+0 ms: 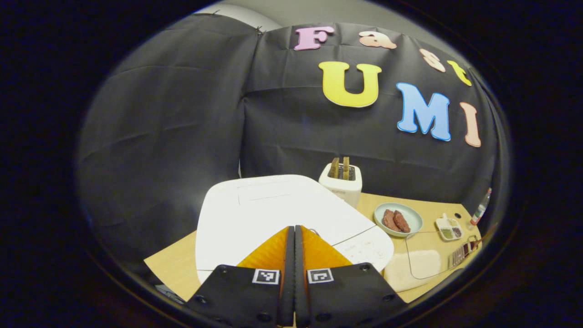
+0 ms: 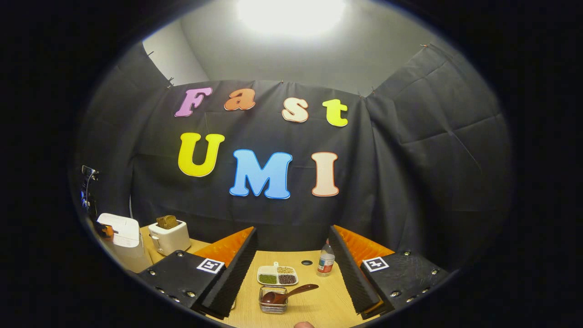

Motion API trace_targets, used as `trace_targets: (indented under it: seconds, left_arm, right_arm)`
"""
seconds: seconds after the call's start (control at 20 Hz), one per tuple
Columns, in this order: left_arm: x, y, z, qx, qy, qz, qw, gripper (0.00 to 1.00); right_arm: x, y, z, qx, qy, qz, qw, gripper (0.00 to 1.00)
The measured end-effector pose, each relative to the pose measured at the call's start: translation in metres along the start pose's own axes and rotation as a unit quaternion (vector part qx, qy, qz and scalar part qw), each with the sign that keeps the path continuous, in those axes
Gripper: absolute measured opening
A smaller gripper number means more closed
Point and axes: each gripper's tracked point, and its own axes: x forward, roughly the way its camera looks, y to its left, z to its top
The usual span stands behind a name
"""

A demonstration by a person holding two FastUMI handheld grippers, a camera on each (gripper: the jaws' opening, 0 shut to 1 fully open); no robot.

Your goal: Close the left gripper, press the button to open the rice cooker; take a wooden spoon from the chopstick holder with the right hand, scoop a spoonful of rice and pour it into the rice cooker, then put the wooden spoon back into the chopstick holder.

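The white rice cooker (image 1: 255, 214) sits with its lid down right under my left gripper (image 1: 294, 229), which is shut with nothing between its fingers; the tips rest at the lid's front, beside the control panel (image 1: 364, 249). My right gripper (image 2: 292, 229) hangs open above the table. Below and between its fingers a wire chopstick holder (image 2: 273, 304) carries the wooden spoon (image 2: 291, 291), which leans to the right. Just behind the holder lies a divided dish (image 2: 278, 275) of grains and beans. Far to the left stands the rice cooker (image 2: 122, 237), with the left gripper (image 2: 105, 230) at it.
A toaster (image 1: 341, 182) with bread stands behind the cooker. A plate of sausages (image 1: 398, 219), the divided dish (image 1: 448, 228), a small bottle (image 1: 480, 210) and a clear board (image 1: 421, 263) lie to its right. The bottle (image 2: 325, 263) stands near my right finger. A fingertip (image 2: 303, 324) shows at the bottom edge.
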Motion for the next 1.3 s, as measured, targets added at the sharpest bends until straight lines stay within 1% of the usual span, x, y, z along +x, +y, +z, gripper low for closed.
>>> trace_targets:
  seconds: [0.1, 0.25, 0.3, 0.35, 0.5, 0.6, 0.7, 0.8, 0.85, 0.95, 1.05, 1.2, 1.25, 1.3]
  left_arm:
    - [-0.002, 0.0, 0.006, 0.005, -0.002, -0.001, 1.0, 0.08]
    - [-0.01, 0.001, 0.028, 0.033, -0.029, 0.005, 0.999, 0.09]
    - [-0.014, 0.002, 0.038, 0.041, -0.039, 0.01, 0.998, 0.11]
    - [-0.016, 0.002, 0.049, 0.045, -0.049, 0.014, 0.998, 0.09]
    - [-0.023, 0.006, 0.079, 0.038, -0.073, 0.023, 0.996, 0.09]
    - [-0.034, 0.008, 0.103, 0.038, -0.101, 0.031, 0.994, 0.1]
    - [-0.045, 0.003, 0.121, 0.037, -0.12, 0.024, 0.992, 0.09]
    - [-0.058, -0.006, 0.136, 0.036, -0.142, 0.009, 0.989, 0.12]
    - [-0.066, -0.011, 0.144, 0.039, -0.155, 0.004, 0.987, 0.19]
    - [-0.08, -0.02, 0.158, 0.052, -0.179, -0.006, 0.982, 0.59]
    - [-0.095, -0.025, 0.171, 0.062, -0.206, -0.005, 0.977, 0.99]
    - [-0.117, -0.041, 0.178, 0.056, -0.226, -0.018, 0.972, 1.0]
    - [-0.123, -0.044, 0.179, 0.052, -0.229, -0.021, 0.972, 0.95]
    - [-0.128, -0.047, 0.18, 0.049, -0.233, -0.024, 0.971, 0.95]
  right_arm:
    - [0.0, -0.003, 0.002, 0.001, -0.002, -0.001, 1.0, 0.95]
    - [0.002, -0.008, 0.0, 0.007, 0.001, -0.003, 1.0, 0.95]
    - [0.003, -0.008, -0.001, 0.01, 0.001, -0.002, 1.0, 0.95]
    - [0.005, -0.009, -0.001, 0.012, 0.001, -0.001, 1.0, 0.95]
    - [0.008, -0.01, -0.005, 0.012, 0.004, 0.001, 1.0, 0.95]
    - [0.01, -0.011, -0.006, 0.016, 0.004, 0.003, 1.0, 0.95]
    - [0.014, -0.01, -0.009, 0.02, 0.007, 0.005, 1.0, 0.95]
    - [0.018, -0.01, -0.012, 0.024, 0.008, 0.006, 1.0, 0.95]
    - [0.021, -0.01, -0.013, 0.027, 0.01, 0.007, 1.0, 0.95]
    - [0.027, -0.01, -0.016, 0.03, 0.011, 0.009, 0.999, 0.95]
    - [0.032, -0.011, -0.019, 0.032, 0.012, 0.01, 0.999, 0.95]
    - [0.042, -0.013, -0.03, 0.036, 0.019, 0.012, 0.999, 0.95]
    - [0.046, -0.016, -0.035, 0.037, 0.023, 0.011, 0.999, 0.95]
    - [0.05, -0.017, -0.041, 0.038, 0.027, 0.011, 0.999, 0.95]
